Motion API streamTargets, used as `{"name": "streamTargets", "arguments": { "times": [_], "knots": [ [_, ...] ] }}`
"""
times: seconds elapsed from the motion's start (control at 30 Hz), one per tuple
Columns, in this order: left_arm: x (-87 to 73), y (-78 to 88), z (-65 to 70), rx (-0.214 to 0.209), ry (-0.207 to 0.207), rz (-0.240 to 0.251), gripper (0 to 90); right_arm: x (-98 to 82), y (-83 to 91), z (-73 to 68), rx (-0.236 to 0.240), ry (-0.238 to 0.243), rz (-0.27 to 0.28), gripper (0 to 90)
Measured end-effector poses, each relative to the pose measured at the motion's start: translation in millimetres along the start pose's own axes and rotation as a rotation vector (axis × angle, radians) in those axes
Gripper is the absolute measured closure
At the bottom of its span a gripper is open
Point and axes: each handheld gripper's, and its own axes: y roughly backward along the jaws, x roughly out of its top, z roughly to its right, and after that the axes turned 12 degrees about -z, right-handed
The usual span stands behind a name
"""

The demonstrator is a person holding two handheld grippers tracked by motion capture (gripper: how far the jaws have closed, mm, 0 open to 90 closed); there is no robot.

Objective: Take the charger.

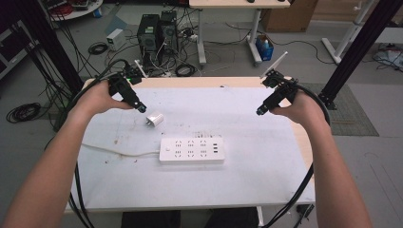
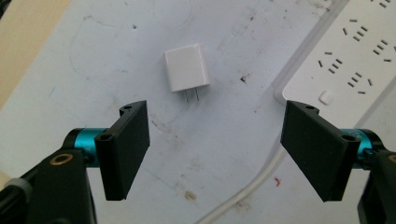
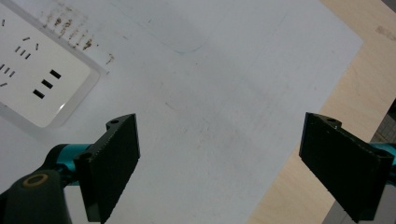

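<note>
Power strip (image 1: 191,150), white plug adapter (image 1: 154,119) beside, apart

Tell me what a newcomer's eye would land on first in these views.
First, the small white plastic plug adapter lying on its side on the white table mat, its two metal prongs bare, just ahead of the open left gripper. Next, the long white power strip mid-table, its sockets empty, its white cable trailing left. The right gripper hovers open over bare mat.
</note>
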Motion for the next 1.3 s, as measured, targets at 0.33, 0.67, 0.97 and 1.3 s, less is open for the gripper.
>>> {"name": "streamTargets", "arguments": {
  "times": [0.33,0.67,0.97,1.3],
  "knots": [
    [18.5,-44.8,-5.6,-0.003,0.076,-0.062,24.0,-3.0,3.0,-0.4,-0.012,-0.005,0.021,11.8],
    [34.1,-91.7,-9.2,-0.009,0.154,-0.077,24.1,-2.5,4.8,-0.8,-0.014,-0.002,0.041,11.8],
    [41.4,-123.9,-14.3,-0.008,0.188,-0.154,24.2,-5.5,7.2,0.3,-0.017,-0.008,0.056,11.8],
    [45.9,-141.6,-15.0,-0.002,0.229,-0.168,24.2,-9.0,8.4,0.7,-0.017,-0.007,0.070,11.8]
  ]
}}
